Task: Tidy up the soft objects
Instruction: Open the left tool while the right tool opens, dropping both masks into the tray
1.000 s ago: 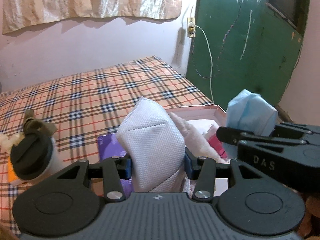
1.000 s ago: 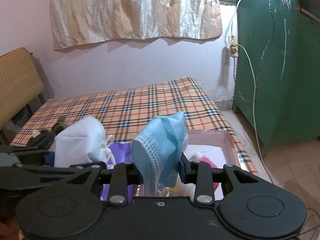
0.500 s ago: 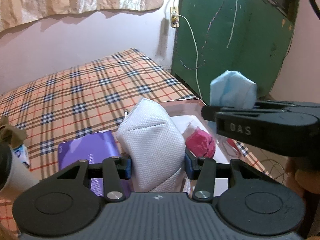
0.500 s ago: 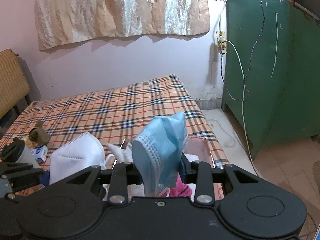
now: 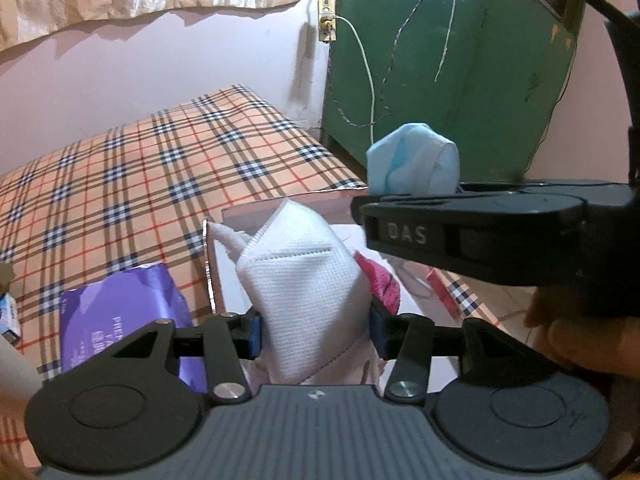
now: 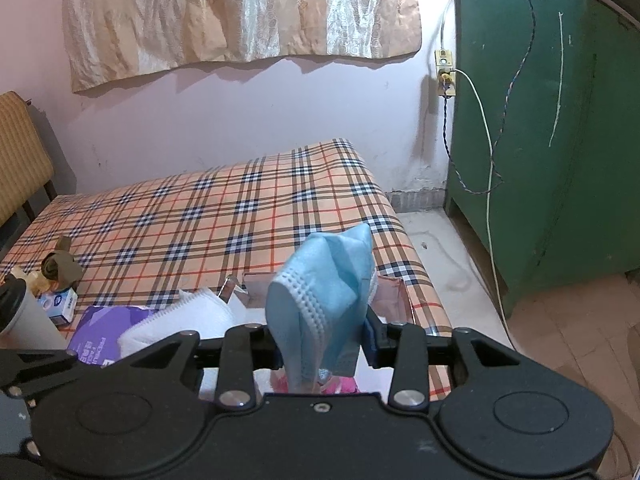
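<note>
Two handheld grippers are hovering side by side over the near corner of a bed [image 6: 208,216] covered in a tan, black and red plaid sheet.

The left gripper [image 5: 316,330] is holding a folded white mask [image 5: 304,276], which is standing upright between its blue pads. The jaws have just been opening wider, though the pads are still touching the mask on both sides.

The right gripper [image 6: 320,346] is holding a crumpled blue mask [image 6: 324,292] that is sticking up between its fingers. Its jaws have also just been easing apart, and the mask is still sitting in the gap; it is hard to tell how firmly the right pad is pressing on it.

Both masks are hanging above a shallow pink box [image 5: 280,210] that is resting on the bed corner. Something bright pink [image 5: 380,280] is lying inside the box, just behind the white mask.

A purple packet [image 5: 120,312] is lying flat on the sheet just left of the box. Farther left, a cup with a dark lid [image 6: 20,312] and a small blue and white carton [image 6: 60,306] are sitting near the bed edge.

A green door [image 6: 560,140] is standing to the right, and a cream curtain [image 6: 240,12] is hanging on the pink wall behind.
</note>
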`<state>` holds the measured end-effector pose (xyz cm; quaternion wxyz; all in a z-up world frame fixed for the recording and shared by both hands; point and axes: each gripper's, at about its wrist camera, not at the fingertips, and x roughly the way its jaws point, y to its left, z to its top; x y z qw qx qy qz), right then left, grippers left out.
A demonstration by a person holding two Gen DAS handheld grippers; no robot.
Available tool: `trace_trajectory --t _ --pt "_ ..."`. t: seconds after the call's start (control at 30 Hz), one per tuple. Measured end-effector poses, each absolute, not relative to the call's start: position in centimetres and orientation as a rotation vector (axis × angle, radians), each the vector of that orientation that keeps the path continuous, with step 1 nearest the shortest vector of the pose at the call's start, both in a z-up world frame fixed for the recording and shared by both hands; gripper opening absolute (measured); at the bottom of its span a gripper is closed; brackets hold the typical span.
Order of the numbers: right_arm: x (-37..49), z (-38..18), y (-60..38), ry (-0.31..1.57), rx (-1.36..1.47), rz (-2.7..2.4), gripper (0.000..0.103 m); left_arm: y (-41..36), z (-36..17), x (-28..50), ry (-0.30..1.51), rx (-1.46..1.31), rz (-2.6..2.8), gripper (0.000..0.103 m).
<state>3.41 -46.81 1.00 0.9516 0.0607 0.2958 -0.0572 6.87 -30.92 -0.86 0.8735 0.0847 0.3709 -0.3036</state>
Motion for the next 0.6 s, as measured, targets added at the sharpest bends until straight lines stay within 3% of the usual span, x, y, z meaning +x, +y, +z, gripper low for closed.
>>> trace_trajectory --t 0.03,0.1,0.2,0.37,0.6 --pt "3.4 1.0 -46.8 0.601 0.125 -0.116 0.059 -30.9 -0.9 6.9 0.772 0.168 -0.642 0.057" --pt "3.3 1.2 -46.9 0.597 0.125 -0.119 0.070 -30.7 -0.9 7.0 0.776 0.150 -0.656 0.072" --pt "2.7 2.0 -46.9 0.574 0.122 -0.123 0.077 -30.5 -0.8 7.0 0.773 0.146 -0.647 0.078" --pt "1.3 3.5 -46.8 0.542 0.129 -0.124 0.079 -29.3 0.1 6.7 0.758 0.118 -0.618 0.093" --pt "-1.2 5.7 -45.6 0.484 0.143 -0.119 0.080 -26.7 1.9 5.9 0.738 0.107 -0.560 0.094"
